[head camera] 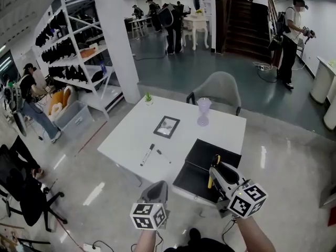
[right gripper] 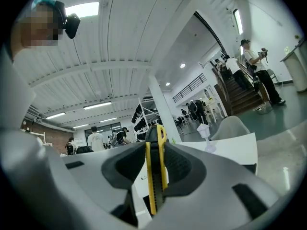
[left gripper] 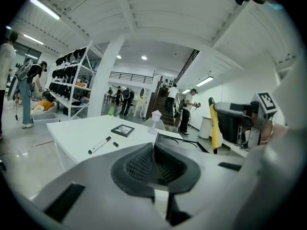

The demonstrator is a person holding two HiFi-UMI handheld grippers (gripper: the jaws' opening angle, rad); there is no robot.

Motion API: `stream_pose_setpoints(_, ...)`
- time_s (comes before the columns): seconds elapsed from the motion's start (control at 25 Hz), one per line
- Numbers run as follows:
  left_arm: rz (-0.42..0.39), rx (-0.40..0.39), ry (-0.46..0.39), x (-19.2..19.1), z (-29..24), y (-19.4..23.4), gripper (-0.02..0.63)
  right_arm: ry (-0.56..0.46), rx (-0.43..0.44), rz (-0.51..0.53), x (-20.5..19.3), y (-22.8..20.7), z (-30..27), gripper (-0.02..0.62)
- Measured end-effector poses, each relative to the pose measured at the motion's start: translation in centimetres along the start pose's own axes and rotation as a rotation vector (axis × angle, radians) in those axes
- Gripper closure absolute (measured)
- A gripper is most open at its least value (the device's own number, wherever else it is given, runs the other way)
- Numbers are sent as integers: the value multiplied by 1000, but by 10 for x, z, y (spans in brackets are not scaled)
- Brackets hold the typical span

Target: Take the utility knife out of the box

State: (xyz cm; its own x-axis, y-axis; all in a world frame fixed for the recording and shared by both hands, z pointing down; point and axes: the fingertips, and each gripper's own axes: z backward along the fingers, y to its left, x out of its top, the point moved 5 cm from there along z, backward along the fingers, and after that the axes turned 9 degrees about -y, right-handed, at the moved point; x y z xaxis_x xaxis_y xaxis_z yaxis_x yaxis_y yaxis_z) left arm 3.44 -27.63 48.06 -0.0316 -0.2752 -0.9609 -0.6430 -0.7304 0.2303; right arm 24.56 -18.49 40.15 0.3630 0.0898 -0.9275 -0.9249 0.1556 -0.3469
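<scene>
My right gripper (head camera: pixel 216 168) is shut on a yellow and black utility knife (head camera: pixel 210 181) and holds it upright above the open black box (head camera: pixel 191 181) at the near right of the white table (head camera: pixel 131 140). In the right gripper view the knife (right gripper: pixel 154 171) stands on edge between the dark pads, and the gripper (right gripper: pixel 156 169) points level. My left gripper (head camera: pixel 157 187) hovers off the table's near edge, left of the box, shut with nothing in it. In the left gripper view its jaws (left gripper: pixel 154 163) meet, and the knife (left gripper: pixel 214 127) shows to the right.
On the table lie a marker (head camera: pixel 147 154), a small cap (head camera: pixel 158 151), a framed picture (head camera: pixel 166 126), a clear vase (head camera: pixel 203 111) and a tiny plant (head camera: pixel 148 97). A grey chair (head camera: pixel 218 88) stands behind it. Shelving (head camera: pixel 73 56) and several people stand around the room.
</scene>
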Motion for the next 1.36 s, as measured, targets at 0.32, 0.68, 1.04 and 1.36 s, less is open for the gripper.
stream_pose_setpoints(0.32,3,-3,-4,-1,4,-3,586,-29,8,12,5,6,5,476)
stream_pose_setpoints(0.68,4,-3,-7,1,11,-5,586,-44,11,20,10,15,10,476)
stream_pose_setpoints(1.04,8,3,-7,1,14,-2,586,-61,8,16,13,19,8,476)
stream_pose_setpoints(1.36,13,6,-6,0,17,-5,586,-65,-7,25,16,17,14,476)
